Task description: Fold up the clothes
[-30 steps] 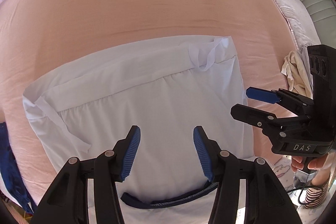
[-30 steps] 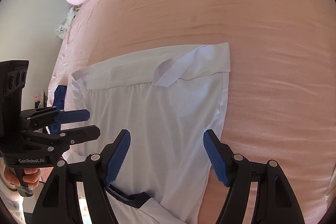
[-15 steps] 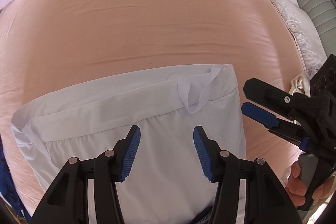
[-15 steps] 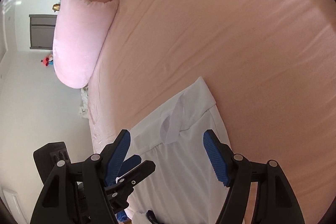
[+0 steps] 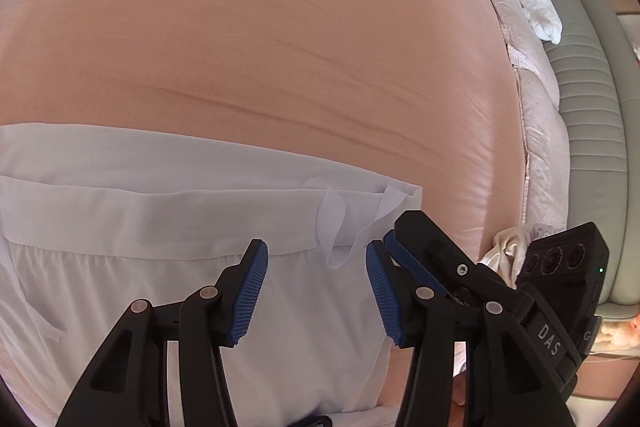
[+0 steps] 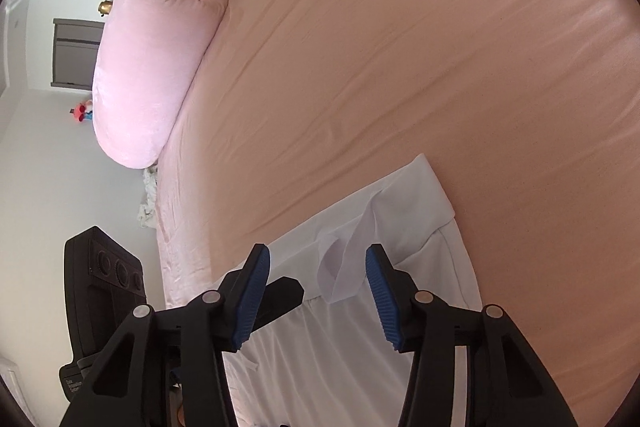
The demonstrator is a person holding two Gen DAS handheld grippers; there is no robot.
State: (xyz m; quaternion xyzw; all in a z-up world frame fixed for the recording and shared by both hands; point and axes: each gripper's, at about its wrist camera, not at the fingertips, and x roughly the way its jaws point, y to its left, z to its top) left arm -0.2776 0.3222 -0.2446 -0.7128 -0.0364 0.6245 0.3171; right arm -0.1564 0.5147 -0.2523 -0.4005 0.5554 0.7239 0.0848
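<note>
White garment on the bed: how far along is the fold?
Done: the white garment lies spread flat on the peach sheet. In hand: both grippers, left and right, hover at its strap loop, right jaws closing, nothing gripped. Left: every fold.

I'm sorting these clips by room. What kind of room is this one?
Most likely a bedroom. A white garment lies spread on a bed's peach sheet, a long pink pillow lies along the edge, and a padded grey headboard stands beside the mattress.

Showing plain white garment (image 5: 168, 291), peach bedsheet (image 5: 260, 47), pink bolster (image 6: 148, 67), black tongs with ribbed blue pads (image 5: 248, 295).
</note>
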